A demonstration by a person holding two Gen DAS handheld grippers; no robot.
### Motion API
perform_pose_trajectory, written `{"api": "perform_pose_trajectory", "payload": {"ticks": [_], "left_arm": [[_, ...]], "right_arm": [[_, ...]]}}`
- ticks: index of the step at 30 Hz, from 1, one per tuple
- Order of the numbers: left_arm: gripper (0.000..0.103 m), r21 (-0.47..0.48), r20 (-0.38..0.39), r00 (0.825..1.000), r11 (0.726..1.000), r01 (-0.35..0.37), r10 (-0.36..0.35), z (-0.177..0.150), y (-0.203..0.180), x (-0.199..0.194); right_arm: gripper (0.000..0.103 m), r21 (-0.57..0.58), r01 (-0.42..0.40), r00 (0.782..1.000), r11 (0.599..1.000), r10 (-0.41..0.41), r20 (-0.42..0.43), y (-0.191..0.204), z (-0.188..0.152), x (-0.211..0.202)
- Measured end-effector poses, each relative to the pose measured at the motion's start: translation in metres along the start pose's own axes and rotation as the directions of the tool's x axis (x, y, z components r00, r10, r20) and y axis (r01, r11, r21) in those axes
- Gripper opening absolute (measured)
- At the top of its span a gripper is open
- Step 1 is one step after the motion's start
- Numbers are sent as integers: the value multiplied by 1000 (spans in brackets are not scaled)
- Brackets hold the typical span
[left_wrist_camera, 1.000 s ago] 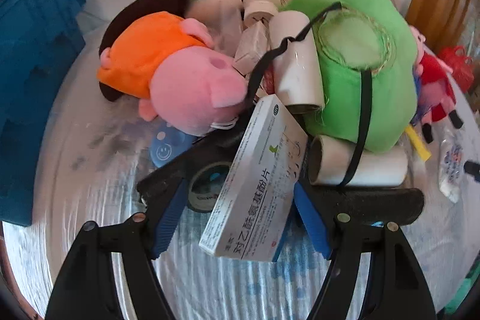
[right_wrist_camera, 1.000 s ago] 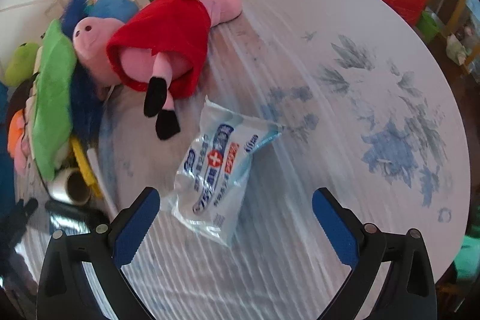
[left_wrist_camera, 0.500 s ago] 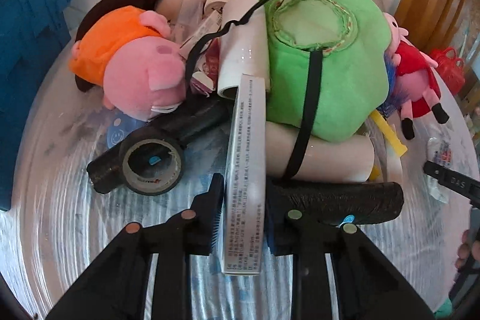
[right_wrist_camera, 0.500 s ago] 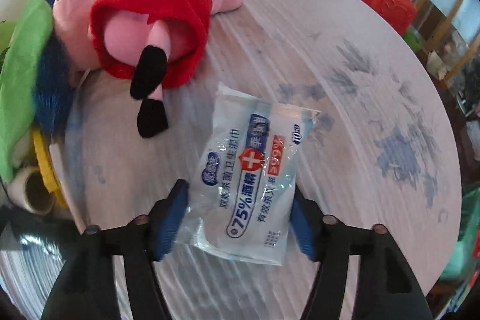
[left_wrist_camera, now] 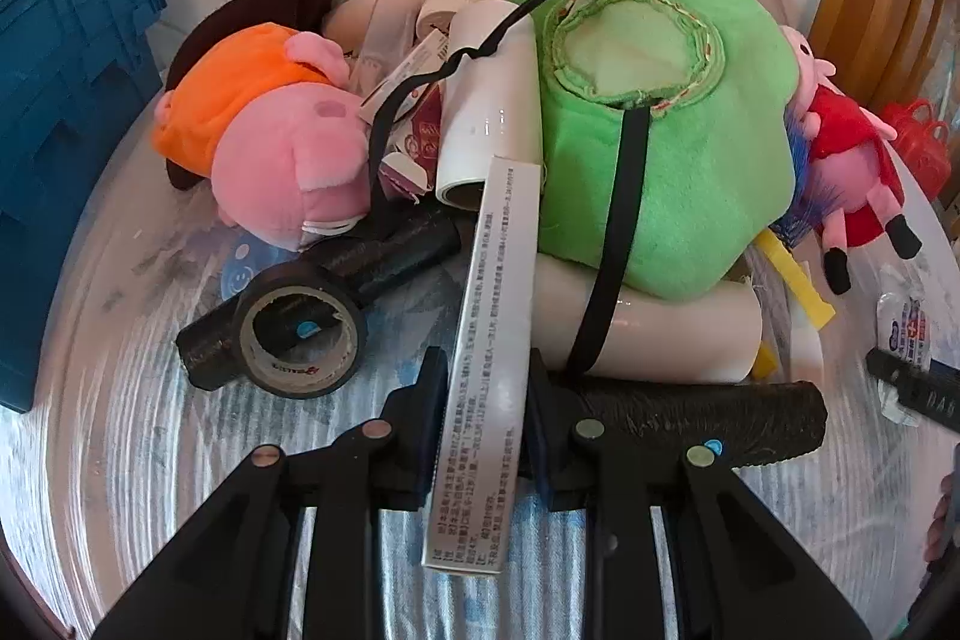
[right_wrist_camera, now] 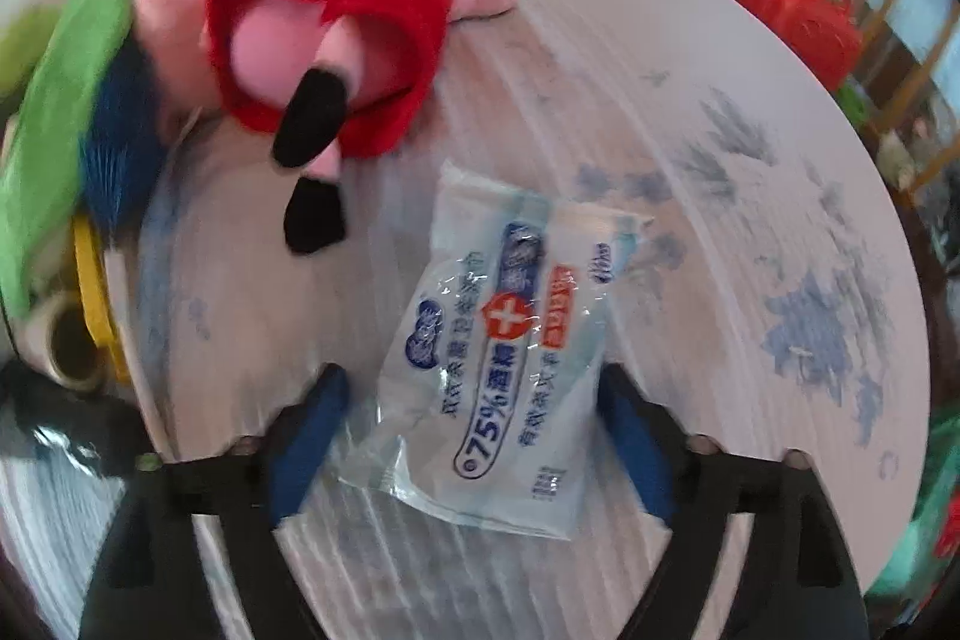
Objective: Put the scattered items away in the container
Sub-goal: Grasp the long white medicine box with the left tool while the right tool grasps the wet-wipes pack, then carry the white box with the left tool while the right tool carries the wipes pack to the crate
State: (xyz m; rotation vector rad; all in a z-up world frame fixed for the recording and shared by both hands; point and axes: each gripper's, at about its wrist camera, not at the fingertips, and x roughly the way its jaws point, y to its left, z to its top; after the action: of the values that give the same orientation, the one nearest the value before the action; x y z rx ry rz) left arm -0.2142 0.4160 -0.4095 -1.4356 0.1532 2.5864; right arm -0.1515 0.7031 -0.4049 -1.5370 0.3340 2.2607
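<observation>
Now left tongs (left_wrist_camera: 483,421) clamp medicine box (left_wrist_camera: 491,340), long axis pointing away; right tongs (right_wrist_camera: 474,436) opening astride wipes pack (right_wrist_camera: 504,358).

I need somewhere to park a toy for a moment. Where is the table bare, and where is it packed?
Bare table lies beyond the wipes packet, out to the rim, and a strip runs between the blue crate and the tape roll. The heap around the green plush and pink pig plush is packed.
</observation>
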Motion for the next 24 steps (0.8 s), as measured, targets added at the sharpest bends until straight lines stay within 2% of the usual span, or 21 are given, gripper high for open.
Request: {"api": "perform_pose_trajectory", "payload": {"ticks": [4, 6, 7, 10, 14, 18, 24], "left_arm": [[24, -53, -7, 1000, 998, 26, -26, 2, 5, 3], [24, -28, -19, 1000, 999, 18, -18, 2, 2, 2], [24, -16, -20, 1000, 1000, 10, -10, 2, 1, 2], [20, -2, -13, 1000, 1000, -22, 22, -2, -3, -4], [19, -3, 1, 1000, 1000, -18, 18, -7, -1, -20], [19, 4, 69, 998, 1000, -9, 9, 1, 1, -56], [19, -7, 187, 982, 1000, -3, 5, 29, 43, -115]], "right_arm": [[87, 12, 3, 1000, 1000, -3, 4, 2, -1, -6], [74, 18, 7, 1000, 1000, -7, 16, 2, -2, -11], [56, 14, 6, 1000, 1000, -7, 28, 3, -3, -15], [49, -11, 1, 999, 1000, -1, 39, 8, -7, -23], [44, 1, -49, 998, 999, 49, 46, 1, -17, -38], [44, -20, -97, 991, 995, 98, 86, 10, -21, -71], [44, -114, -179, 962, 977, 198, 190, 50, -16, -130]]}}
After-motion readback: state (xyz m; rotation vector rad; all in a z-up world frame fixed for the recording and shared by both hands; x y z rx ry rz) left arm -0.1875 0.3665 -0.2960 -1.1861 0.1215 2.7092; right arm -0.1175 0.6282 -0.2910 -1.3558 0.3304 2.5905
